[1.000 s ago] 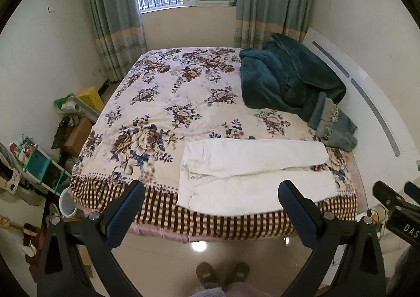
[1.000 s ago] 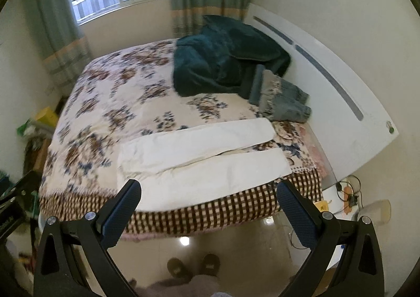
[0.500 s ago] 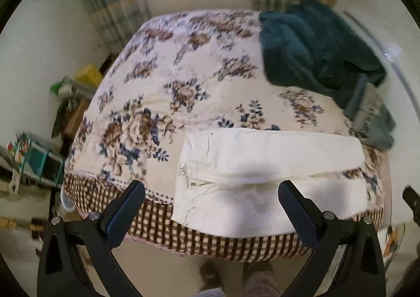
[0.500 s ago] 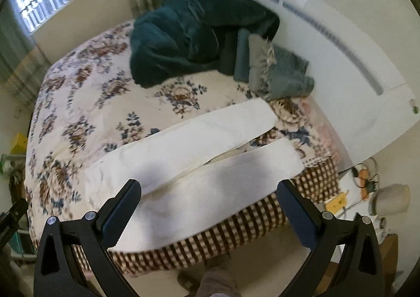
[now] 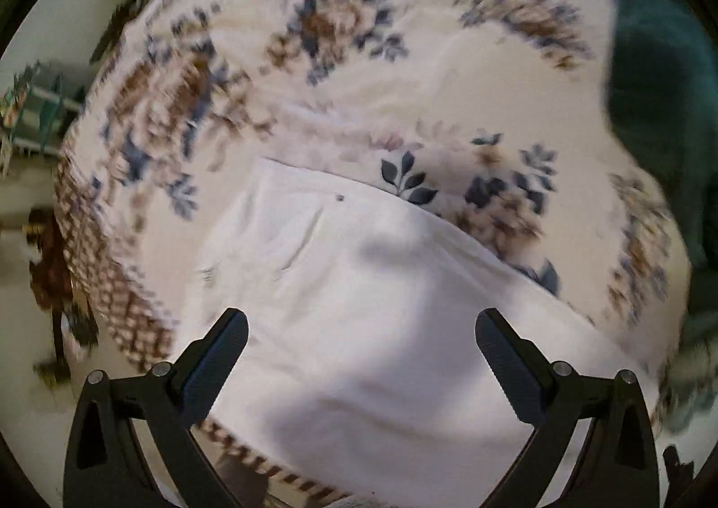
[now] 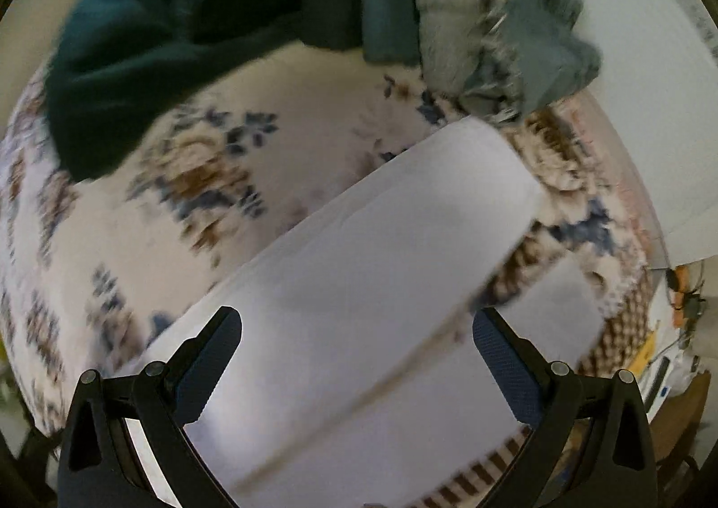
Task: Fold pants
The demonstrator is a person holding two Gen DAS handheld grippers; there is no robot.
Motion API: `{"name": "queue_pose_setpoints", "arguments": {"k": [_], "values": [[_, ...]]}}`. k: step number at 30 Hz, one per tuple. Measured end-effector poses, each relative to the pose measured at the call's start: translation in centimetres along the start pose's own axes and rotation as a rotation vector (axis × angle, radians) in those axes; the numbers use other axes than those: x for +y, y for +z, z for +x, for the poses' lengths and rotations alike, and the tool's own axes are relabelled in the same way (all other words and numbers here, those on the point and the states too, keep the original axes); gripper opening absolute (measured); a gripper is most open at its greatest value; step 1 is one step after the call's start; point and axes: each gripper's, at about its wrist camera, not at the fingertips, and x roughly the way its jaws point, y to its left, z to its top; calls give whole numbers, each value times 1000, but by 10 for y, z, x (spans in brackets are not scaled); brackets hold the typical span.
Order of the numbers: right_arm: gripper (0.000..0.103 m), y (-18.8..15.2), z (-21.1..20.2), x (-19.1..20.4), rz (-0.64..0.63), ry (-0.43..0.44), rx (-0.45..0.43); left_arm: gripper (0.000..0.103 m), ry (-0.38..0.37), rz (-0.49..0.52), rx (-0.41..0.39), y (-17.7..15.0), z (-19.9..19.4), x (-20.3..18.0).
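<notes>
White pants lie flat on the flowered bedspread near the bed's front edge. The left wrist view shows their waist end [image 5: 341, 292], with a small dark rivet. The right wrist view shows the two legs [image 6: 372, 283], the far one ending near the pillows, the near one by the checked border. My left gripper [image 5: 361, 351] is open and empty, just above the waist part. My right gripper [image 6: 356, 355] is open and empty, just above the legs. Both views are blurred by motion.
A dark teal blanket [image 6: 170, 28] and grey-blue pillows [image 6: 502, 37] lie at the head of the bed by the white headboard [image 6: 650, 81]. The bed's checked border [image 5: 107, 283] drops to the floor on the left. A small shelf [image 5: 36, 104] stands beyond it.
Both grippers have moved forward and down from standing height to close over the pants. The jaws have stayed open. The pants have not moved.
</notes>
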Motion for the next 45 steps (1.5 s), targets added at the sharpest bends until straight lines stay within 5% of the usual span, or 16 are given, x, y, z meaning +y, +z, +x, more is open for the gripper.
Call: {"name": "queue_pose_setpoints", "arguments": {"k": [7, 14, 16, 18, 19, 20, 21, 22, 23, 25, 32, 34, 38, 45], "values": [[103, 51, 131, -19, 102, -69, 126, 103, 5, -207, 150, 56, 118, -15], [101, 85, 196, -27, 207, -58, 194, 103, 13, -393, 218, 77, 149, 5], [92, 89, 209, -25, 212, -69, 211, 101, 40, -383, 208, 81, 147, 4], [73, 90, 219, -27, 221, -70, 229, 83, 41, -377, 175, 82, 138, 4], [68, 89, 222, -29, 232, -61, 231, 64, 24, -378, 151, 82, 130, 6], [53, 89, 223, -32, 239, -55, 224, 48, 13, -377, 139, 81, 125, 7], [33, 89, 224, -34, 240, -52, 220, 44, -4, -374, 128, 81, 117, 11], [24, 87, 225, -37, 245, -42, 216, 35, -53, -378, 110, 78, 109, 15], [11, 85, 224, -40, 251, -22, 217, 25, -83, -381, 99, 75, 101, 19], [6, 82, 219, -45, 256, -5, 211, 17, -145, -365, 67, 67, 84, 26], [4, 60, 156, -70, 194, 57, 119, 12, -319, -282, -71, 20, -9, 53], [4, 46, 136, -84, 168, 72, 93, 12, -378, -263, -97, -3, -28, 86], [4, -11, 60, -124, 149, 78, 51, 12, -458, -263, -109, -74, -9, 146], [4, -116, 31, -212, 155, -11, 34, 3, -514, -268, -28, -177, 24, 205]]}}
